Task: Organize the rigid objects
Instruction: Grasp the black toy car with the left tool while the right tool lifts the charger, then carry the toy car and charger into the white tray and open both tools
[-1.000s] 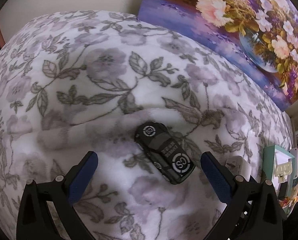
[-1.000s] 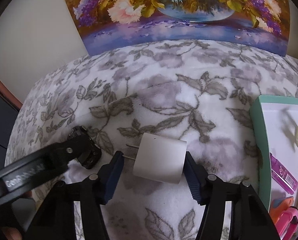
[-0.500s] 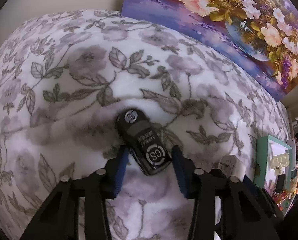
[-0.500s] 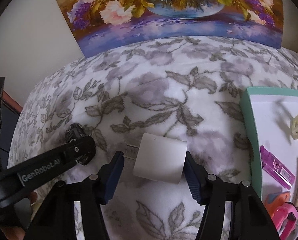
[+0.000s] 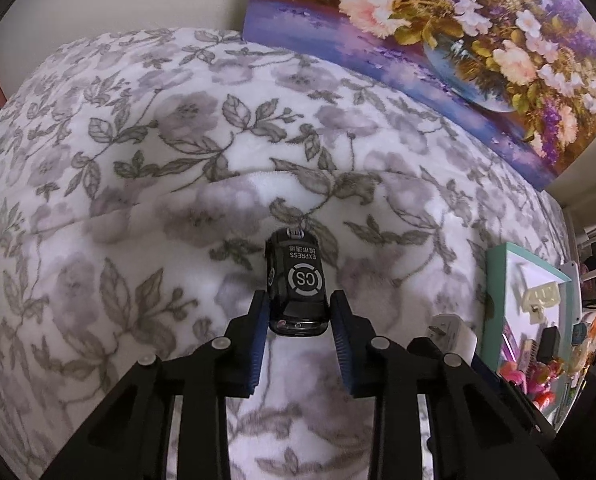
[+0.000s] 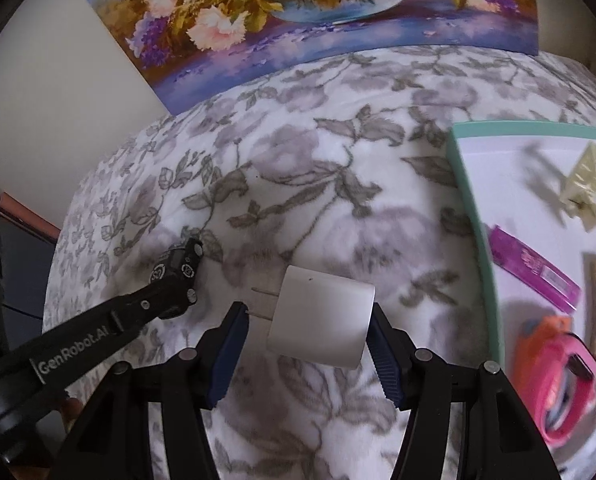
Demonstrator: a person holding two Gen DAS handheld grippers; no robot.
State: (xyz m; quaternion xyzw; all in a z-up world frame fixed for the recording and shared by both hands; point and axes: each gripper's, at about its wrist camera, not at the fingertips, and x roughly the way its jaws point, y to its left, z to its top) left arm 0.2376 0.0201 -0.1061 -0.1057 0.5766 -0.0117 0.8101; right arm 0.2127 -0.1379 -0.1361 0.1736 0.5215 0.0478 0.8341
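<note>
Right now the left gripper [image 5: 298, 312] is pinching a black toy car [image 5: 297, 280] by its rear end, both blue pads pressing against the car's sides, its nose pointing away over the floral blanket [image 5: 138, 200]. From the right wrist view the car [image 6: 176, 276] is sitting at the tip of that gripper [image 6: 178, 296], near the blanket's left edge, where the cover is dropping away toward a reddish-brown frame edge [image 6: 26, 216].

The right gripper [image 6: 310, 320] is clamping a white plug adapter [image 6: 322, 316], its right pad touching the adapter's side and its left pad lying beside the metal prongs, which are pointing left. A wide stretch of bare blanket is lying ahead of both grippers, running up to the flower painting [image 6: 298, 12] leaning at the far edge.

To the right, a teal-rimmed tray [image 6: 468, 200] is bordering the blanket, holding a cream hair clip [image 6: 588, 184], a purple bar [image 6: 534, 268] and a pink toy car [image 6: 566, 380].
</note>
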